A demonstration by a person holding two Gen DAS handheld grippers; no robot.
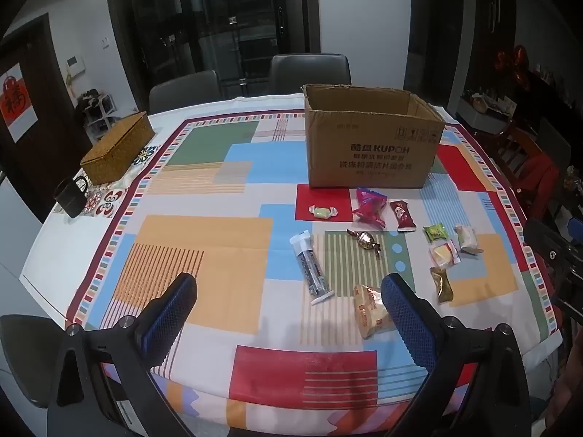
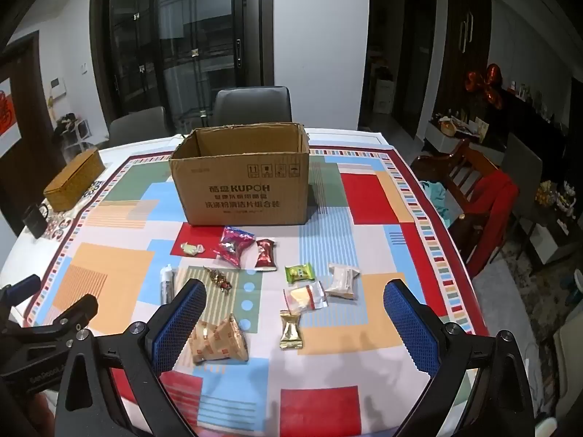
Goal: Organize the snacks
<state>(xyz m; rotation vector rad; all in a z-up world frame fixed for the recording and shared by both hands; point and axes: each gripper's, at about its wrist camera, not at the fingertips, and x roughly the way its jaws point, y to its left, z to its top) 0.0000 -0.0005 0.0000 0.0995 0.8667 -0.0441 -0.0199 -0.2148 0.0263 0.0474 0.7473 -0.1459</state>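
Both my tools, left tool (image 1: 288,309) and right tool (image 2: 295,313), are wide open and hold nothing. The snacks (image 2: 291,291) lie on the surface by the box (image 2: 240,182). They are light, crinkly, slippery; I pinch the middle softly.

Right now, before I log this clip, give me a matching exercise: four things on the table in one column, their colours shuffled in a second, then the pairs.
Things:
1. cardboard box
2. mug
3. small square snack packet
4. woven lidded box

Colours:
A. black
B. golden yellow
C. brown with dark printed text
D. green

Pairs: 1-C, 2-A, 3-D, 4-B
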